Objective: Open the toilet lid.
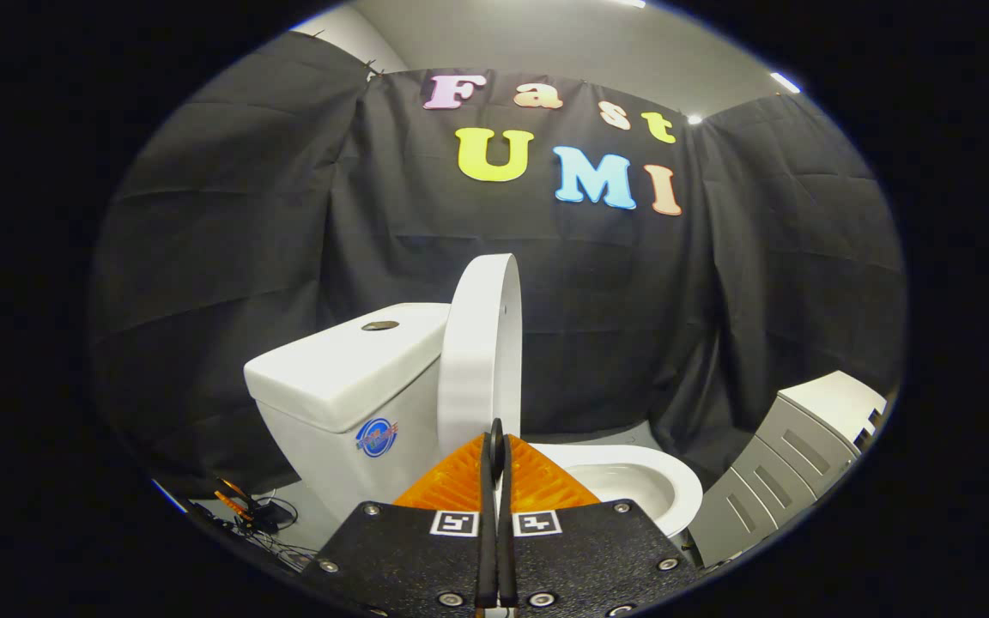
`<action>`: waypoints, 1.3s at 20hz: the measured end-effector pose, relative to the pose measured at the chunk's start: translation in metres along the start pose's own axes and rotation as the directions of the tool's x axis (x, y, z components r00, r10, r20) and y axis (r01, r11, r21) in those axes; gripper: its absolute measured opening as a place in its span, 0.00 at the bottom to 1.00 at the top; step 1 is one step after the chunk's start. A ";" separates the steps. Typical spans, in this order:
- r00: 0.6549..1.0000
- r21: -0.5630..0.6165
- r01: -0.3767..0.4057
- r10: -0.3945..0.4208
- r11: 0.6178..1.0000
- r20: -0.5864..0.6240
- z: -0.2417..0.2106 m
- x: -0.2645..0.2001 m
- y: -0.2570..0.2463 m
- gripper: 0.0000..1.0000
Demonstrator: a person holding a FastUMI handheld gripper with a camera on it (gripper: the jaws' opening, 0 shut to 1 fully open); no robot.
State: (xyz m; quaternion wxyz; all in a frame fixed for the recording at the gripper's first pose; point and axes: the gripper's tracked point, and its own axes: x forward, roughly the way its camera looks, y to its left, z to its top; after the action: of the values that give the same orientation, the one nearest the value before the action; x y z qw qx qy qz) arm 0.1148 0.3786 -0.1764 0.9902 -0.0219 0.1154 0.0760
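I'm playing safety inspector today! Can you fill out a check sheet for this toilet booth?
Surface: pale floor behind the toilet.
Job's things: toilet lid standing upright against the tank; bowl uncovered.
Clutter: small orange-and-black gadget on the floor beside the tank.
Grippers: gripper fingers closed together, holding nothing, just in front of the lid's lower edge.
Cables: dark wires tangled by the gadget.
Surroundings: black cloth wall; grey cabinet beside the bowl.
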 end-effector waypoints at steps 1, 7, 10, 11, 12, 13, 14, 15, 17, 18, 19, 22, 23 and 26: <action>1.000 -0.021 -0.011 0.011 1.000 -0.002 0.000 0.002 0.006 0.00; 0.998 -0.143 -0.069 0.067 0.987 -0.014 0.001 0.006 0.039 0.00; 0.996 -0.162 -0.085 0.084 0.983 -0.012 -0.001 0.005 0.042 0.01; 0.996 -0.150 -0.093 0.093 0.984 -0.008 -0.002 0.006 0.042 0.01; 0.995 -0.127 -0.102 0.102 0.987 -0.007 -0.003 0.006 0.040 0.01; 0.994 -0.096 -0.110 0.110 0.989 -0.004 -0.004 0.006 0.039 0.01; 0.993 -0.065 -0.117 0.117 0.991 -0.006 -0.005 0.006 0.038 0.01; 0.992 -0.043 -0.127 0.127 0.991 -0.004 -0.004 0.006 0.038 0.01; 0.991 0.000 -0.132 0.132 0.991 -0.012 -0.002 0.008 0.038 0.02; 0.992 0.021 -0.122 0.123 0.992 -0.020 -0.003 0.007 0.037 0.04; 0.993 0.033 -0.115 0.115 0.993 -0.026 -0.003 0.007 0.038 0.04; 0.991 0.012 -0.118 0.119 0.993 -0.054 -0.001 0.007 0.048 0.08; 0.989 -0.020 -0.133 0.132 0.991 -0.068 -0.001 0.008 0.049 0.10; 0.975 -0.016 -0.200 0.197 0.980 -0.104 -0.003 0.007 0.054 0.17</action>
State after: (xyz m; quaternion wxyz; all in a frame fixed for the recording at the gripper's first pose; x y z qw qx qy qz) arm 0.1127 0.4324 -0.1826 0.9701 -0.0270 0.1661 0.1748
